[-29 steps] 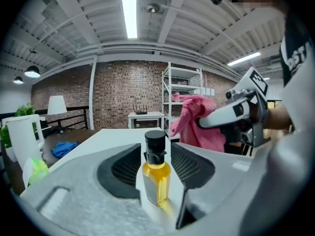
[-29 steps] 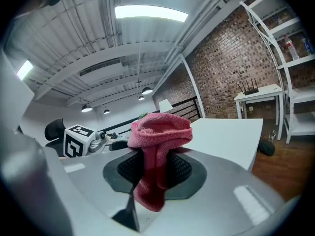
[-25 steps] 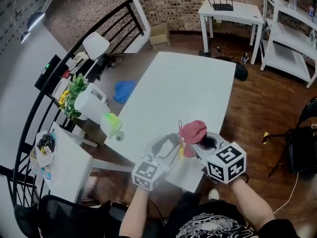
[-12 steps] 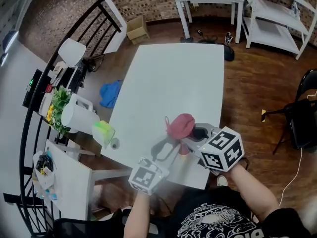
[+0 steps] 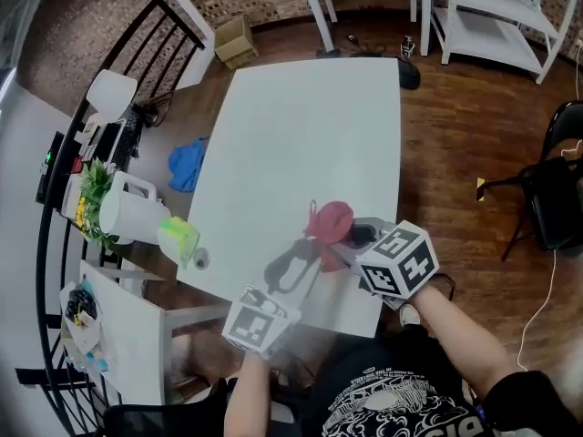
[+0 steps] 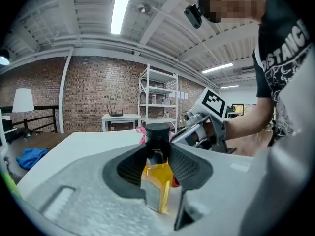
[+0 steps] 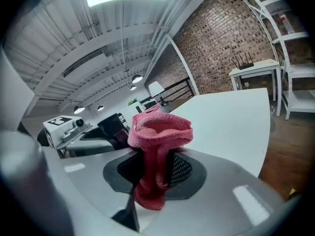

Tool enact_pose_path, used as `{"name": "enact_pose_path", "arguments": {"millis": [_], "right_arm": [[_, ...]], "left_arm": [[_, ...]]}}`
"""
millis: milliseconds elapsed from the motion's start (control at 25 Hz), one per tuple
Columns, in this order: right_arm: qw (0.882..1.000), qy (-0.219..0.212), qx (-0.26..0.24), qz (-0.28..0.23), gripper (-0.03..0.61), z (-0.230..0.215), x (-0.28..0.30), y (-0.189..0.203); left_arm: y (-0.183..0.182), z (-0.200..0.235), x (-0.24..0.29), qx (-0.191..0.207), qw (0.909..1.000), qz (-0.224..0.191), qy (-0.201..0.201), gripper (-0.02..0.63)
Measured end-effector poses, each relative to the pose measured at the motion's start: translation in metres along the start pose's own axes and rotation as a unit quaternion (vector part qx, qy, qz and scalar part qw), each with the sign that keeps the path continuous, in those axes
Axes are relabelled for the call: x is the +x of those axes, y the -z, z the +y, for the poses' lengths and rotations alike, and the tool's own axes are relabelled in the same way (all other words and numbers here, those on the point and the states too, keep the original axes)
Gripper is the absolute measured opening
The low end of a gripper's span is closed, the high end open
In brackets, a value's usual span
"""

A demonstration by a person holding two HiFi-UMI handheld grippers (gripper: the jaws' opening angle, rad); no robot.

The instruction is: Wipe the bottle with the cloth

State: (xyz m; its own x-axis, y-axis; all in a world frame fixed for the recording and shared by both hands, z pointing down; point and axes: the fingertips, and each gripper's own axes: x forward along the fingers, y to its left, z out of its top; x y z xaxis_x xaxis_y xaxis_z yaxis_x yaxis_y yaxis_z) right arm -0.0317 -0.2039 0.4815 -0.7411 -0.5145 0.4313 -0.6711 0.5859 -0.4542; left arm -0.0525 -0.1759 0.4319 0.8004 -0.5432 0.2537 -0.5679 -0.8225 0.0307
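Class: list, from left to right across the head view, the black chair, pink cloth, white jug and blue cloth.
White jug, blue cloth, pink cloth, black chair.

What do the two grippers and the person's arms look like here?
Both the left gripper and the right gripper have pale grey bodies with black, mesh-textured pads. Each carries a white cube with black square markers: left cube, right cube. The person wears a black T-shirt with white print; forearms are unsleeved.

From the head we look steeply down; 2 cameras close behind the fingers point(image 6: 184, 168) share the table point(image 5: 301, 126).
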Motion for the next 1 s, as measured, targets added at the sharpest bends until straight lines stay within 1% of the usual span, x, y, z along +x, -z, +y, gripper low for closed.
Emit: {"name": "enact_pose_path", "arguments": {"millis": [160,360,720,800,920,1000], "right_arm": [[0.999,0.019,-0.006,0.028,0.095,-0.015,0.008,0.023],[0.997,0.037,0.033,0.057,0.097,-0.030,0.019,0.051],[0.992,0.063,0.062,0.092,0.097,-0.041,0.034,0.080],[0.994,0.061,0.051,0.075,0.097,-0.038,0.025,0.073],[0.999,0.042,0.013,-0.002,0.097,-0.017,-0.007,0.041],[0.998,0.025,-0.022,-0.058,0.097,0.006,-0.029,0.020]], "left_arm": [[0.000,-0.001,0.000,-0.008,1.0000,-0.004,-0.002,0.146],[-0.001,-0.001,0.001,-0.007,0.9999,-0.003,-0.007,0.143],[0.001,0.000,-0.001,-0.015,0.9997,-0.003,-0.019,0.143],[0.001,0.000,-0.001,-0.017,0.9997,0.001,-0.020,0.141],[0.001,-0.002,0.001,-0.016,0.9997,0.008,-0.017,0.143],[0.001,-0.002,0.001,-0.015,0.9997,0.011,-0.018,0.141]]}}
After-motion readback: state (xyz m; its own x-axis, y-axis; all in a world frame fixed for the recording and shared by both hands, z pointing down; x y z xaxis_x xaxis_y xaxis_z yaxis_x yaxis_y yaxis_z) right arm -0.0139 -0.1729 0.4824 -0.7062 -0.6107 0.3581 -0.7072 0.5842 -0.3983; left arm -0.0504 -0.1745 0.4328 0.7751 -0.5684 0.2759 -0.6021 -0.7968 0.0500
